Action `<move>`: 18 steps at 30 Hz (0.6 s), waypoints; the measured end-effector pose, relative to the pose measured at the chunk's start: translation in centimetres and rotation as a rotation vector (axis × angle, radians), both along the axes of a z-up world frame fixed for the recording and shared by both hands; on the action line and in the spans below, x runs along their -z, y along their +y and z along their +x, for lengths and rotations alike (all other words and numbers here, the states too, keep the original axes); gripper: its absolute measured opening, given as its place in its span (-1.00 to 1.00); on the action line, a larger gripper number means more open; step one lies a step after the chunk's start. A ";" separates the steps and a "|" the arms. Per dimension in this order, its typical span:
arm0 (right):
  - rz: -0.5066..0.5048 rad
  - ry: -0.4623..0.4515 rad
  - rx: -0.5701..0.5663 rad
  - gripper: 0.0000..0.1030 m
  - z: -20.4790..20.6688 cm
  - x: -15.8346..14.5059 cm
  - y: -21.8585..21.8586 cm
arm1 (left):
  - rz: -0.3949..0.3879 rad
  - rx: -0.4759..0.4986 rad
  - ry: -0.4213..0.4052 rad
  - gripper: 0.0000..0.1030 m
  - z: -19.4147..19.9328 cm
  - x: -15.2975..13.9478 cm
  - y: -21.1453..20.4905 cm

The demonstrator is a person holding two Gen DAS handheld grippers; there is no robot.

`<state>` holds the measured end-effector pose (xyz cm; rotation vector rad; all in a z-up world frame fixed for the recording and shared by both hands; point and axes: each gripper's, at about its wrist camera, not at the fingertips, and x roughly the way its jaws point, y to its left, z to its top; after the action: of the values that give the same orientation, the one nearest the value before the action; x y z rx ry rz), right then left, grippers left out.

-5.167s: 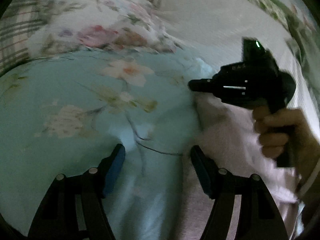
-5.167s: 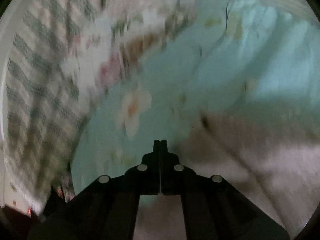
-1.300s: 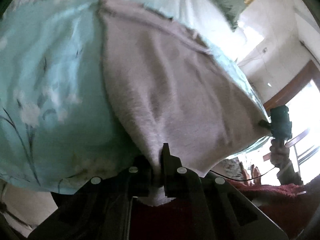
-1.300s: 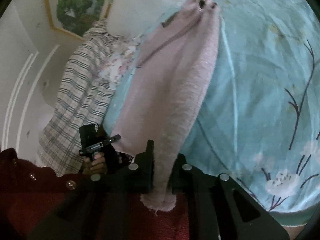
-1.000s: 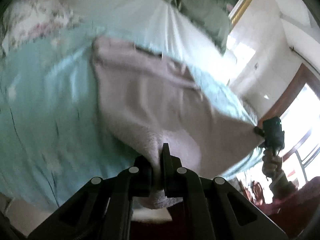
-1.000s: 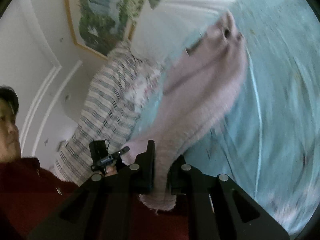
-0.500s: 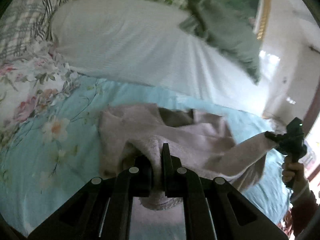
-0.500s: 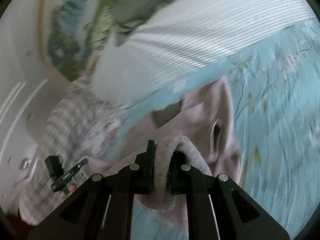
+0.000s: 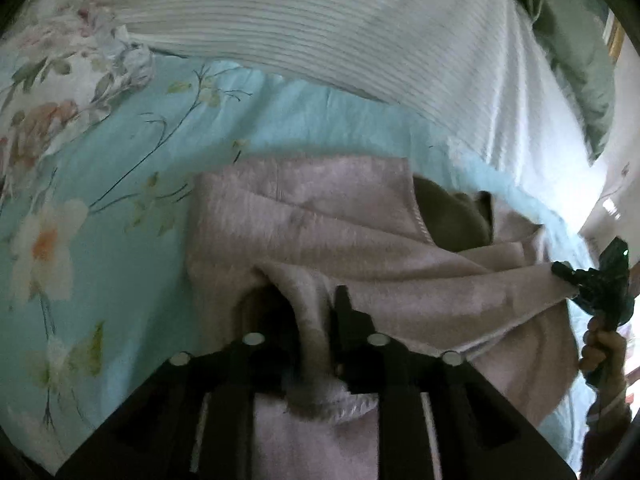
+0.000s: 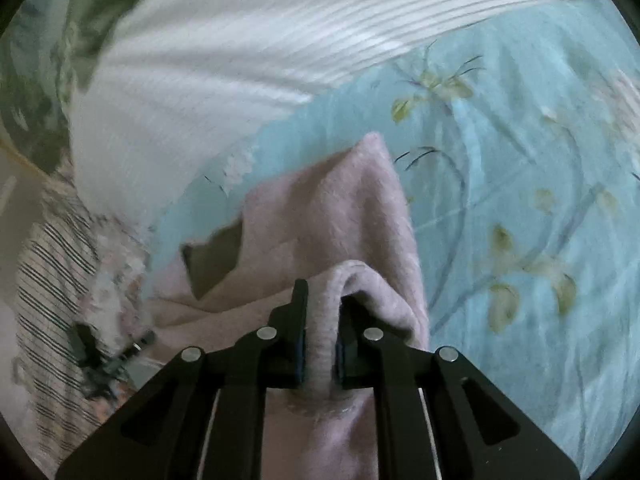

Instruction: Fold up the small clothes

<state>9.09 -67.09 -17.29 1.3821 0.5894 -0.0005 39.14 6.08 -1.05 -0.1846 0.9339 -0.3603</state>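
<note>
Left wrist view: your left gripper (image 9: 310, 312) has just been opening, and its jaws now stand apart with a bunch of the pink garment (image 9: 320, 232) hanging loose between them; one finger seems clear of the cloth, so you are letting go rather than gripping. A second ago the garment was stretched in the air between both tools; now its near half is doubled over the far half and lies on the blue floral bedspread (image 9: 100, 184), toward the far edge where the white striped pillow (image 9: 320, 28) begins. At the right edge your right gripper (image 9: 572, 280) has the other corner at its tip.

Right wrist view: the right gripper (image 10: 322, 320) has also just been opening, yet a thick roll of pink cloth fills the narrow gap and both pads appear to touch it, so count it as gripping. The left gripper (image 10: 112, 352) shows blurred at the left.

I judge the first fold laid; draw both tools back so the edges stay matched
</note>
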 end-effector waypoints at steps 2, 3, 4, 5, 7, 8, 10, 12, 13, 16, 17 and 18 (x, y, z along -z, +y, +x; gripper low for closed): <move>-0.031 -0.018 0.061 -0.40 -2.7 -1.1 -0.2 | 0.004 -0.002 -0.040 -0.06 -2.4 -0.9 0.7; -0.076 -0.023 0.098 -0.38 -4.2 -2.2 -0.2 | 0.006 0.021 -0.066 -0.04 -4.0 -1.3 0.7; -0.109 -0.042 0.107 -0.38 -5.2 -3.1 0.1 | 0.009 0.057 -0.076 -0.04 -5.4 -1.6 0.2; -0.132 -0.086 0.083 -0.38 -5.9 -4.2 0.7 | 0.011 0.106 -0.081 -0.04 -6.8 -1.6 -0.6; -0.155 -0.155 -0.029 -0.38 -5.6 -5.7 2.8 | 0.029 0.217 -0.087 -0.04 -9.2 -1.4 -3.2; -0.174 -0.170 -0.106 -0.38 -5.0 -6.3 4.4 | 0.051 0.253 -0.081 -0.04 -9.7 -1.2 -4.3; -0.256 -0.146 -0.296 -0.38 -2.5 -7.2 8.5 | 0.122 0.322 -0.066 -0.04 -10.2 0.0 -7.4; -0.329 -0.086 -0.431 -0.38 0.3 -7.2 11.5 | 0.171 0.341 -0.045 -0.04 -9.5 1.2 -9.0; -0.351 -0.060 -0.453 -0.38 1.1 -7.0 12.0 | 0.184 0.332 -0.025 -0.08 -8.6 1.7 -9.3; -0.459 0.036 -0.447 -0.39 4.0 -7.1 11.5 | 0.147 0.287 0.032 -0.14 -4.9 2.0 -8.4; -0.483 0.053 -0.426 -0.39 4.7 -7.1 10.7 | 0.153 0.259 0.031 -0.14 -4.0 1.6 -8.1; -0.485 0.065 -0.400 -0.39 5.6 -6.9 9.7 | 0.186 0.203 0.027 -0.14 -2.4 1.1 -7.7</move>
<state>14.65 -57.36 -10.43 0.7833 0.8499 0.1260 36.76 -1.58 -2.20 0.0765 1.0098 -0.4562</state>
